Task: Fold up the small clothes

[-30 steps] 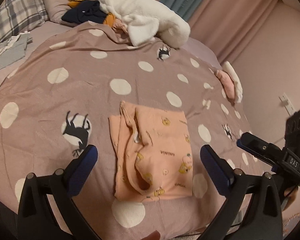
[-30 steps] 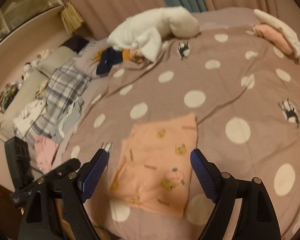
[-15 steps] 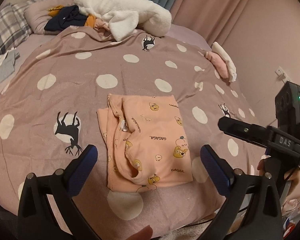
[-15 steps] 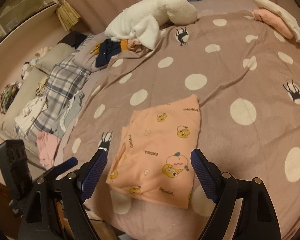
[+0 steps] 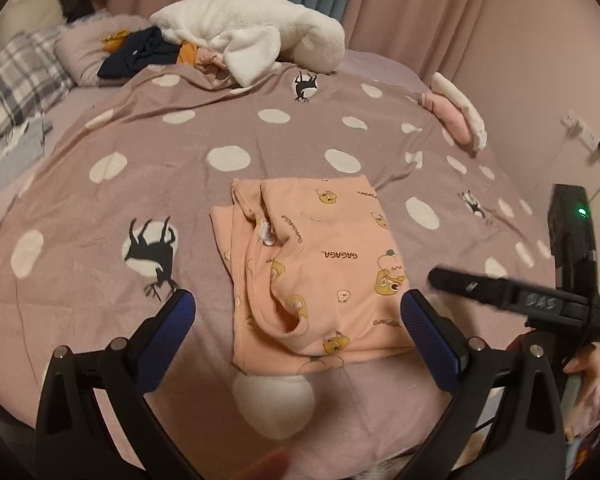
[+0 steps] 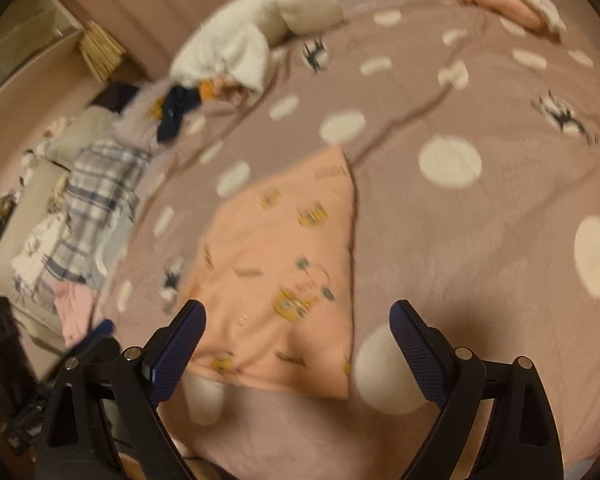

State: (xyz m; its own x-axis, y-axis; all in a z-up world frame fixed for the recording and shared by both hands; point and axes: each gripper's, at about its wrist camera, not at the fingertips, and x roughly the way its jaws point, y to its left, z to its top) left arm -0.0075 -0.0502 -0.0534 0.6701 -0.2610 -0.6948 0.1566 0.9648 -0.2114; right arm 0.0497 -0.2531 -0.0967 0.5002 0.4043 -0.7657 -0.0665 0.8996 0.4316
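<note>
Peach cotton baby garment with bear print (image 5: 316, 264), half-folded, is lying flat on dotted mauve bed cover (image 5: 100, 208); long axis is running away from you; your left gripper (image 5: 296, 320) is hanging released, straddling near hem; your right gripper (image 6: 296, 332), just widening, empty, is nearing right corner.

A bed (image 5: 84, 184) with a spotted cover carries a folded peach garment (image 5: 320, 268) at centre, a white blanket (image 5: 252, 40) and dark clothes (image 5: 140, 54) at top.
</note>
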